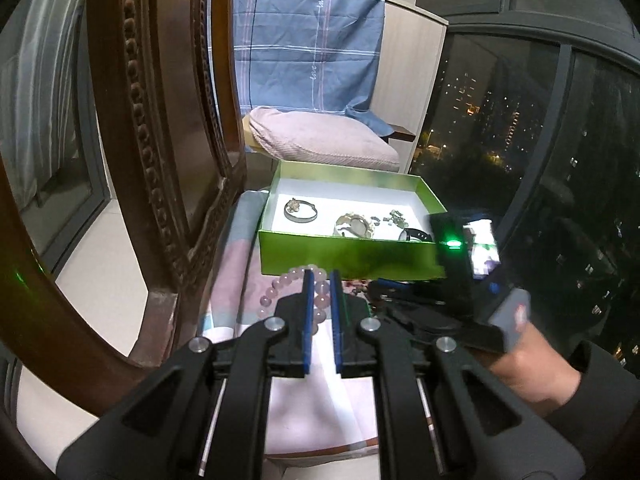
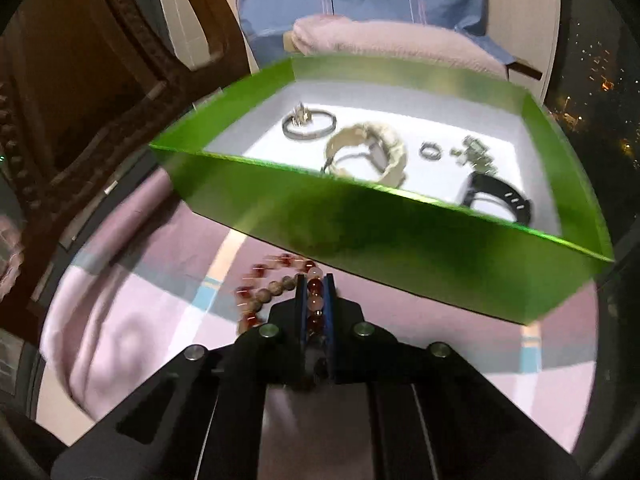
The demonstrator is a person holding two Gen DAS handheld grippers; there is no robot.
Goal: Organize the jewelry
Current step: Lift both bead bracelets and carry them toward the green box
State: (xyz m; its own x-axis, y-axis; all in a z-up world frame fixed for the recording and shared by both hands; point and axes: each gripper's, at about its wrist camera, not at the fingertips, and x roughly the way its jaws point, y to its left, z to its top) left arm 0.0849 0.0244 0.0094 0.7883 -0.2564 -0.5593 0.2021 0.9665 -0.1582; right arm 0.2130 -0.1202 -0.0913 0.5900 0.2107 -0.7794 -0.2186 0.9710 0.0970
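My left gripper (image 1: 322, 277) is shut on a pink bead bracelet (image 1: 276, 292), whose loop hangs out to the left of the blue pads, just in front of the green box (image 1: 348, 258). In the right wrist view, my right gripper (image 2: 315, 279) is shut on a red and brown bead bracelet (image 2: 260, 280). Its beads sit stacked between the pads and the rest of the loop lies on the pink cloth. The green box (image 2: 400, 236) is open. It holds a silver bangle (image 2: 308, 124), a cream bangle (image 2: 368, 148), a small ring (image 2: 431, 150), small metal pieces (image 2: 476, 154) and a black band (image 2: 496, 200).
A carved dark wooden frame (image 1: 160, 140) stands close on the left. Behind the box lie a pink cushion (image 1: 320, 140) and a blue checked cloth (image 1: 308, 48). A dark window (image 1: 540, 140) is on the right. A person's hand (image 1: 532, 364) holds the right tool beside my left gripper.
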